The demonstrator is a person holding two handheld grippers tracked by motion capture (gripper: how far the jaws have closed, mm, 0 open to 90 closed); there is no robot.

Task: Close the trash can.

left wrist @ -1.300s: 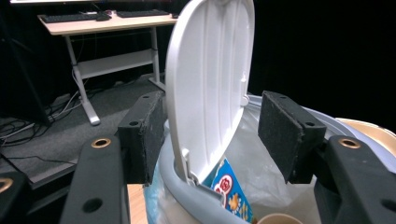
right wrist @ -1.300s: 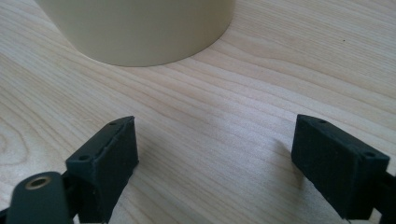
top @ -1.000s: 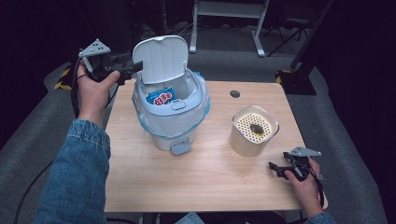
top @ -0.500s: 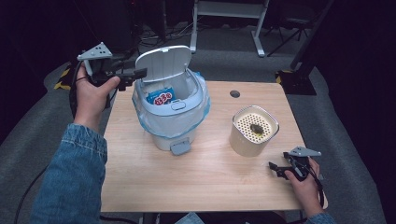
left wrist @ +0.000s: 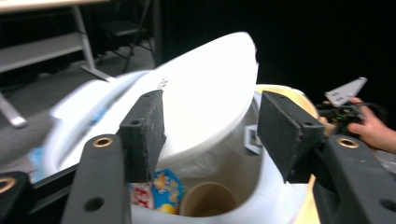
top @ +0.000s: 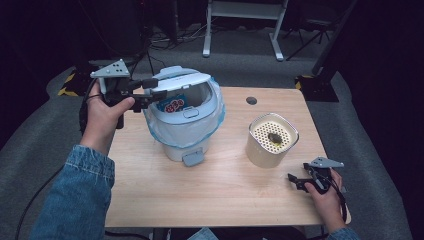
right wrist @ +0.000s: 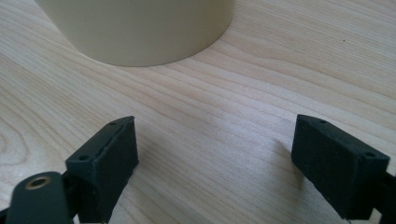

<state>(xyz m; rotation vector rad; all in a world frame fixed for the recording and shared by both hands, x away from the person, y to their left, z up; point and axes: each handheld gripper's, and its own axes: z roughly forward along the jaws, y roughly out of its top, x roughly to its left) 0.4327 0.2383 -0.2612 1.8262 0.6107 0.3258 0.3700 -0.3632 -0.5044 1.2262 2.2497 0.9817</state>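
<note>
A: Status on the bin?

B: Bin (top: 184, 125) sits left of centre on the tabletop (top: 210, 200), liner bag folded over its rim. The lid (top: 181, 81) is tilted down over the opening, hinge at the back, front edge not yet seated. I'd call it about halfway shut.

A: Contents?

B: Looks like trash is already in: a snack wrapper (left wrist: 148, 191) and a paper cup (left wrist: 205, 203) at the bottom. So what's left is the closing.

A: Left claw?

B: Left claw (top: 150, 92) is at the lid's left edge, jaws apart with nothing between them. Can't tell from the blur whether it touches the lid. In the left gripper view the lid lies just beyond the pads.

A: Right?

B: Right claw (top: 296, 181) rests low at the tabletop's right front corner, jaws wide apart, empty, near the cream canister (top: 271, 140) but not touching it. Idle.

A: Remaining?

B: Press the lid flat until it seats. Close to done, I'd say.
</note>
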